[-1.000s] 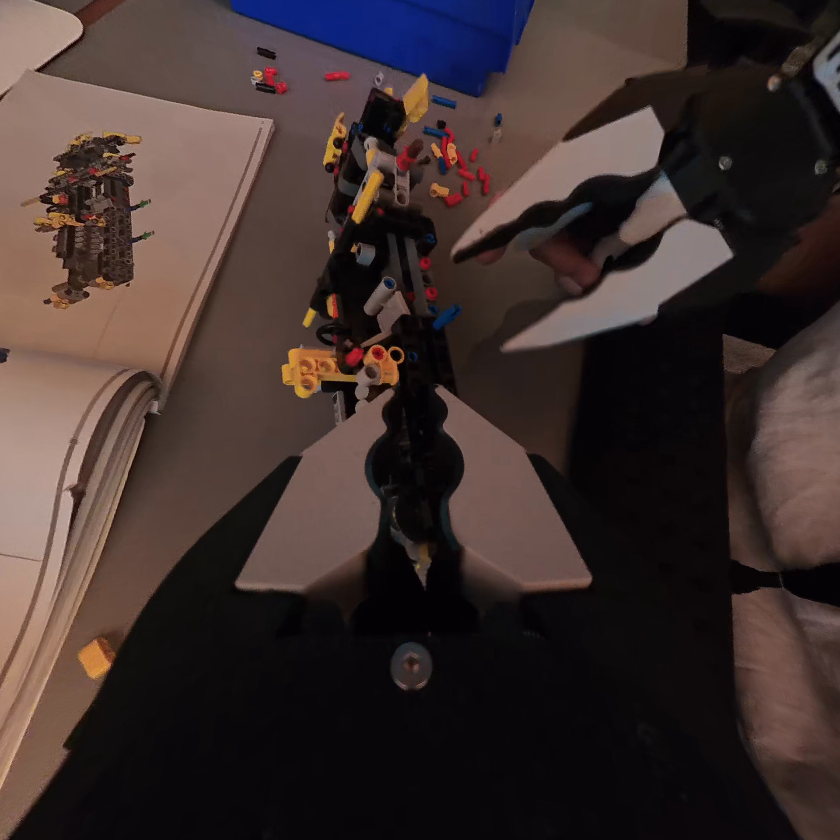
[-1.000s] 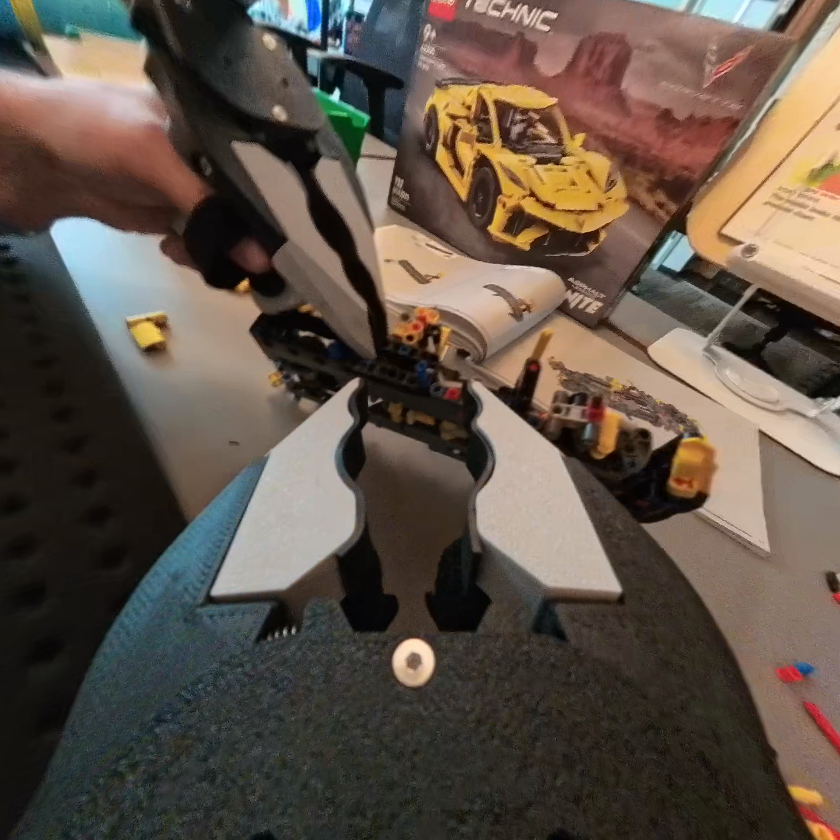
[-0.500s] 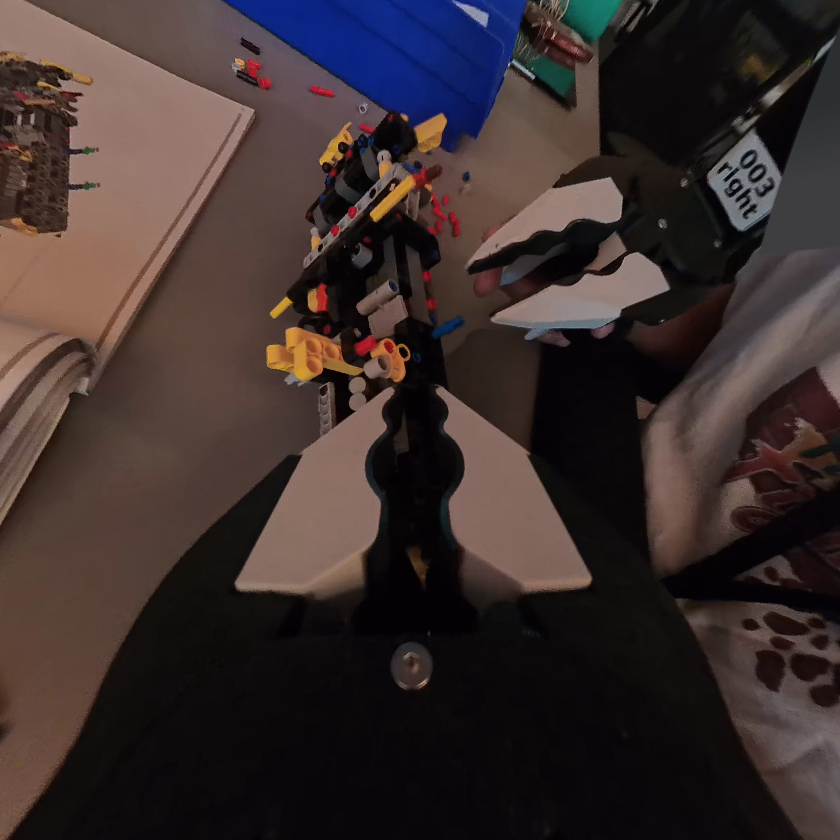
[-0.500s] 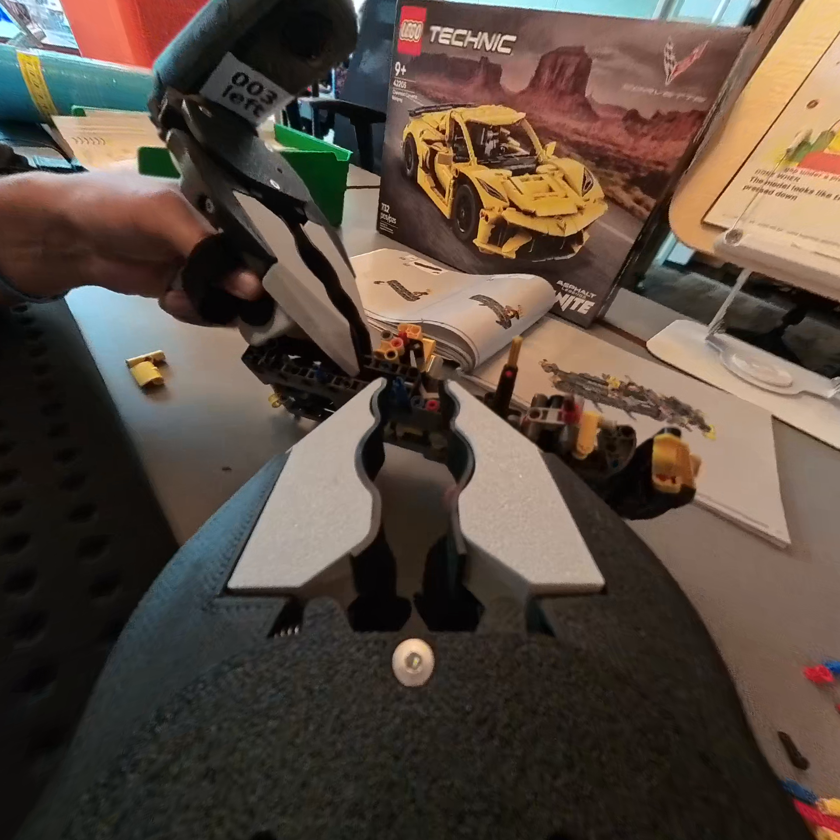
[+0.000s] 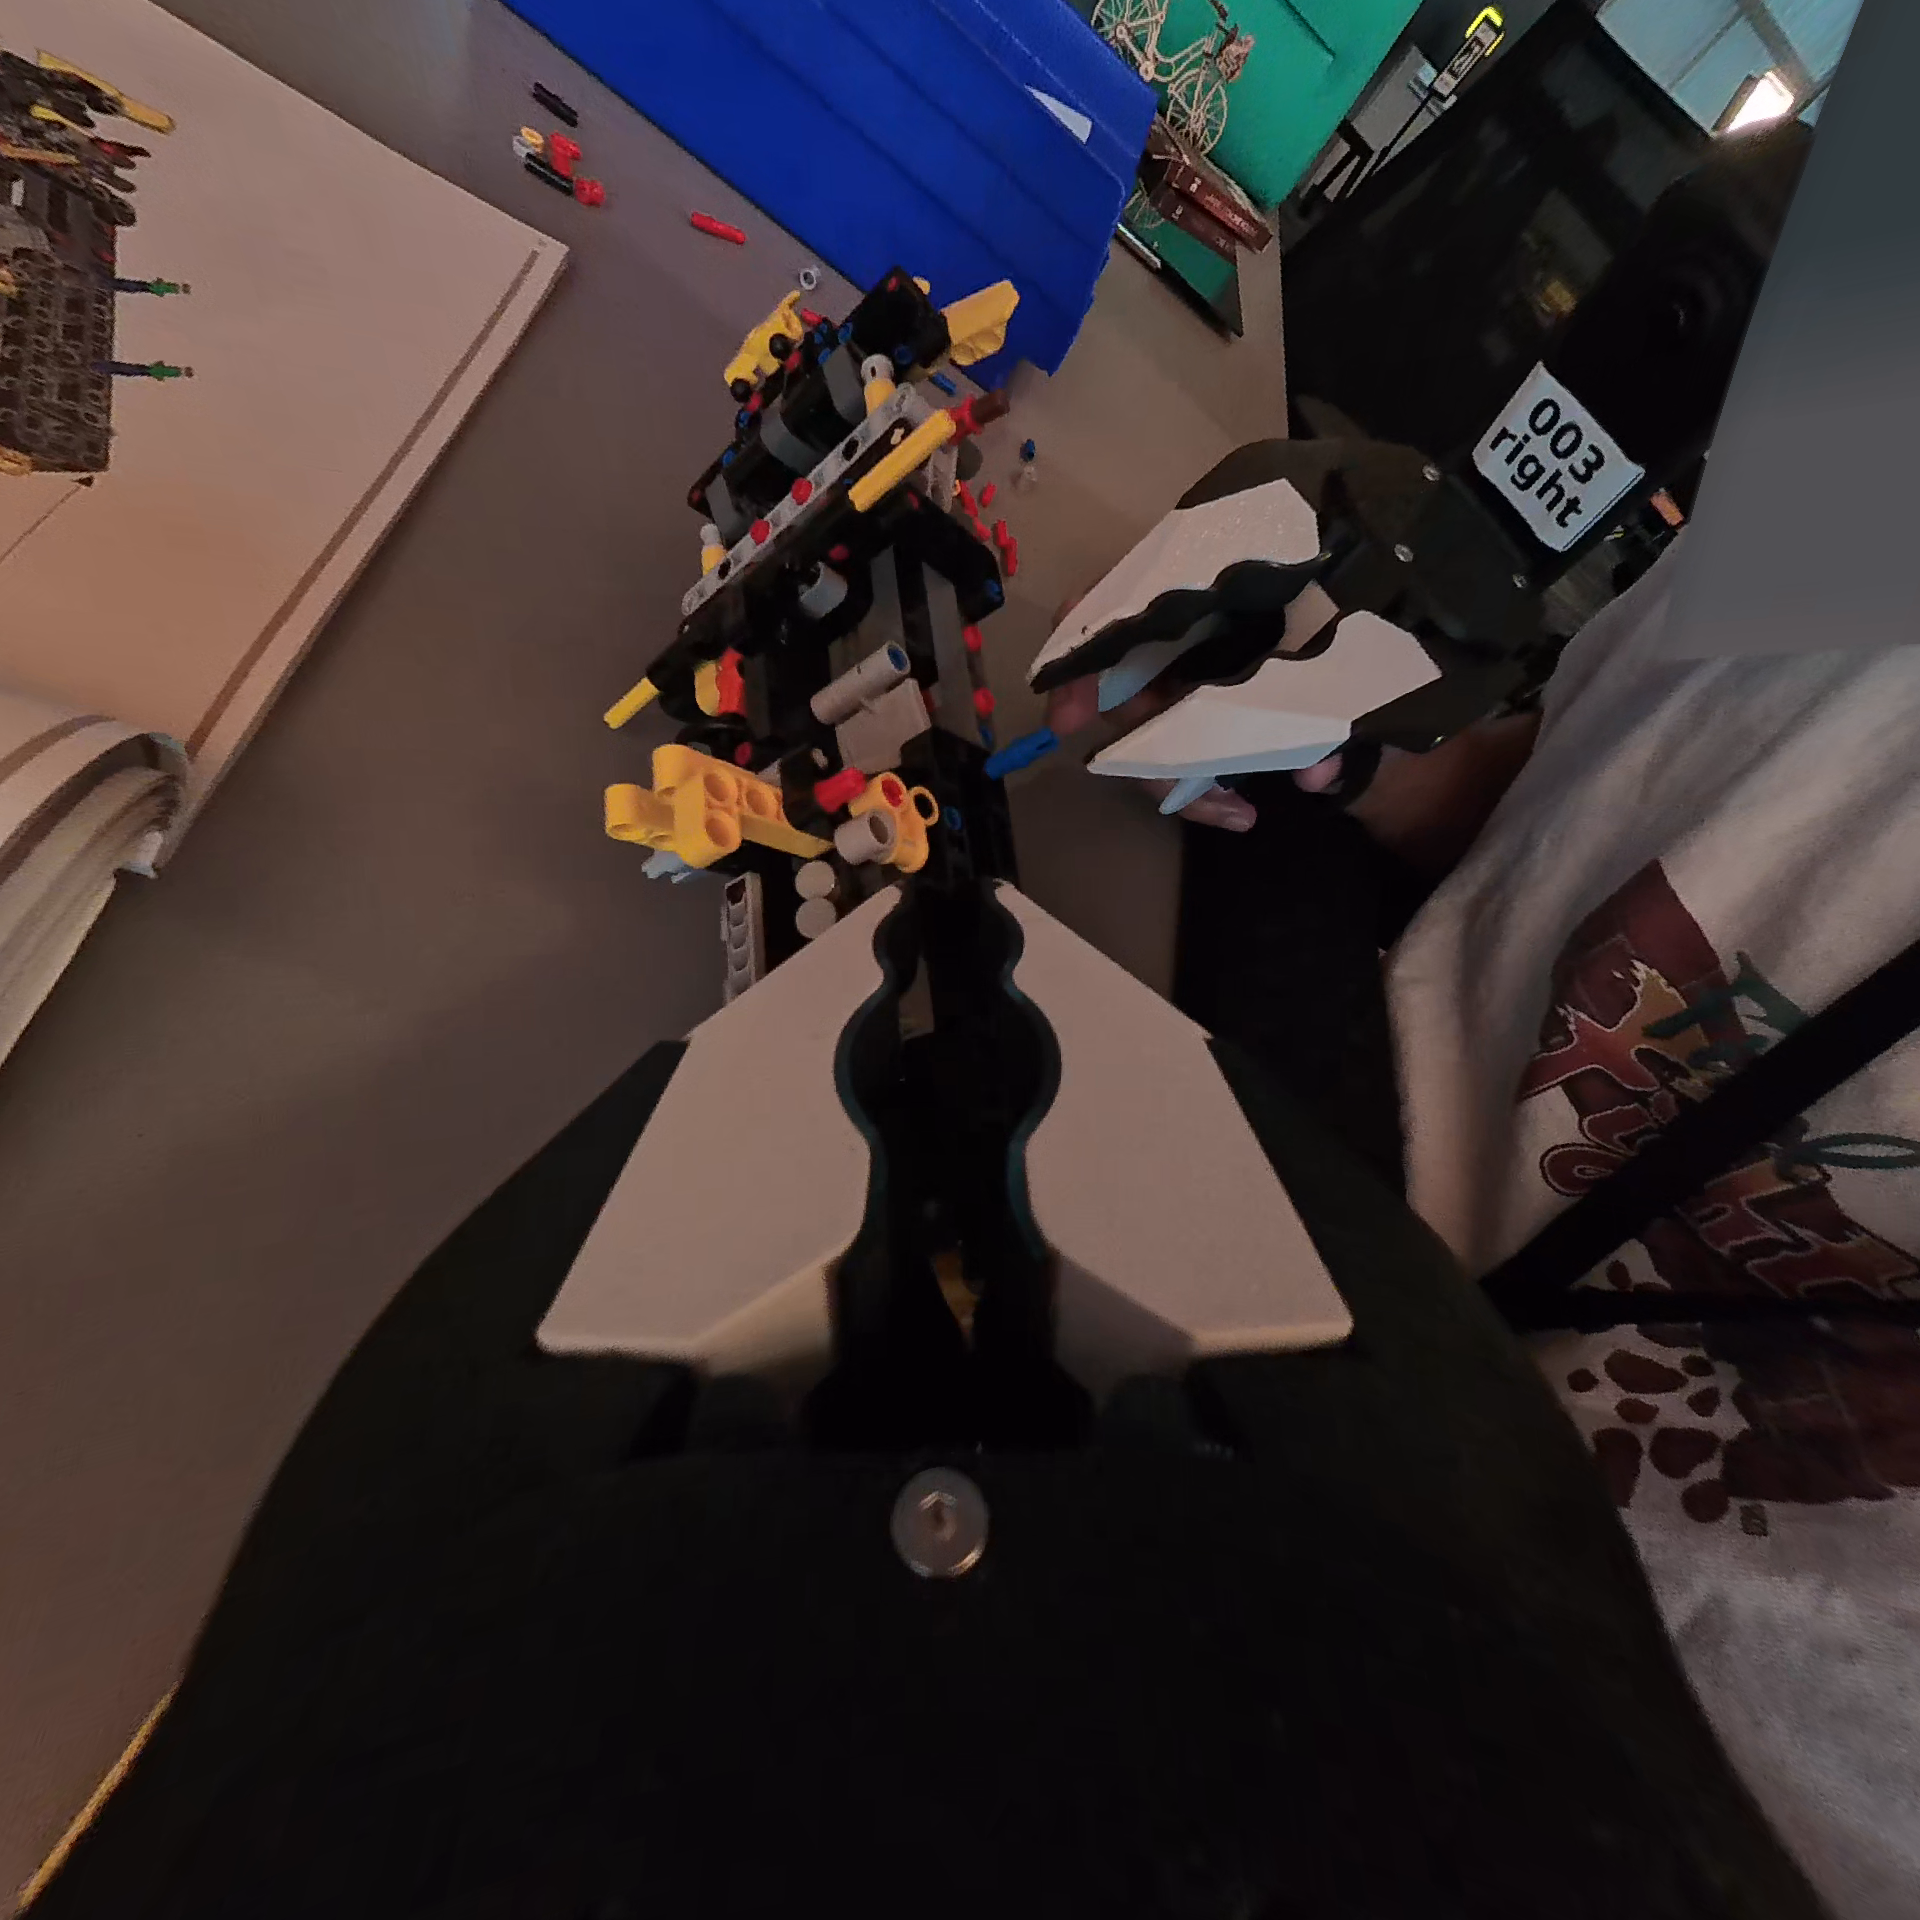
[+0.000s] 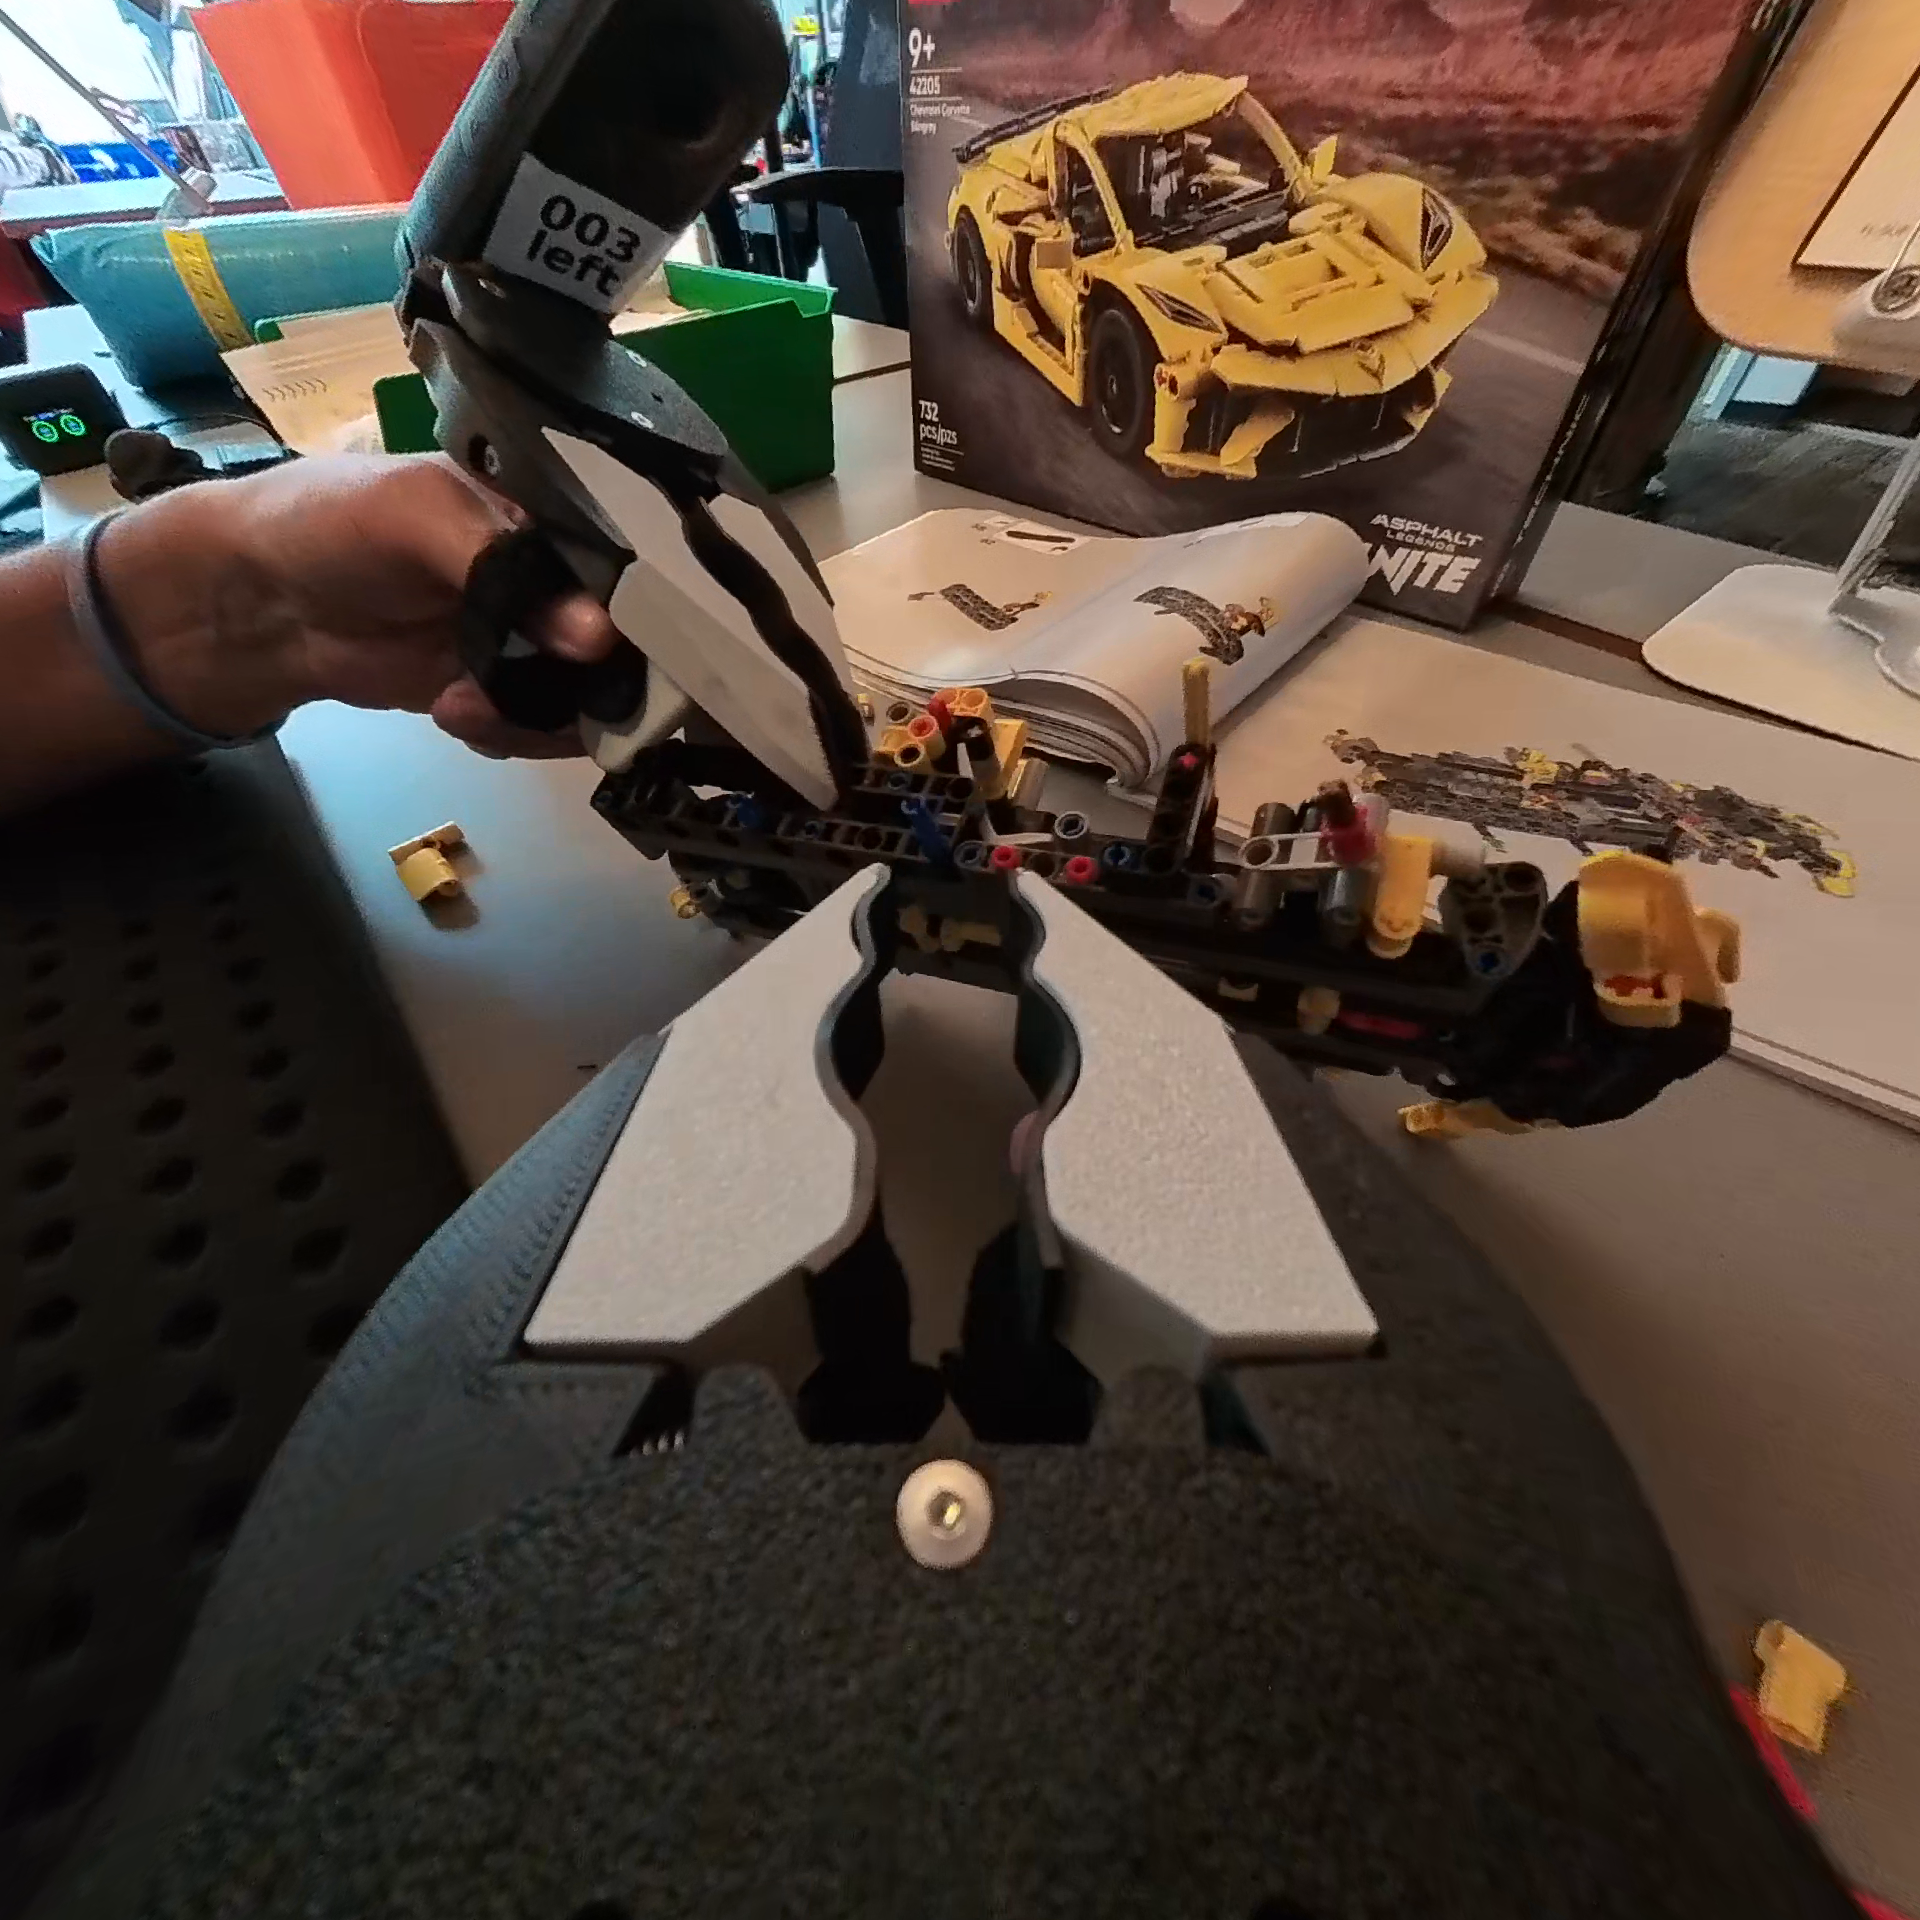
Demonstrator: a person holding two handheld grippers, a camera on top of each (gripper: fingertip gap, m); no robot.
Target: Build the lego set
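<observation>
The partly built Lego car chassis (image 5: 831,623), black with yellow, red and blue parts, stretches away from my left gripper (image 5: 945,904), which is shut on its near end. In the right wrist view the chassis (image 6: 1299,914) runs left to right, and the left gripper (image 6: 842,774) clamps its left part from above. My right gripper (image 6: 945,894) is partly open, with its tips against the chassis side, beside a blue pin (image 6: 925,831). In the left wrist view the right gripper (image 5: 1065,722) sits just right of that blue pin (image 5: 1018,750). It holds nothing.
An open instruction booklet (image 5: 260,416) lies to the left and shows behind the chassis (image 6: 1091,623). A blue bin (image 5: 883,135) and loose small pieces (image 5: 561,156) are beyond. The set's box (image 6: 1247,260), a green bin (image 6: 748,384) and stray yellow pieces (image 6: 431,857) (image 6: 1792,1683) are around.
My right gripper's jaws have narrowed from wide open, and it has moved in to the side of the chassis. My left gripper keeps its hold and has tilted the chassis slightly.
</observation>
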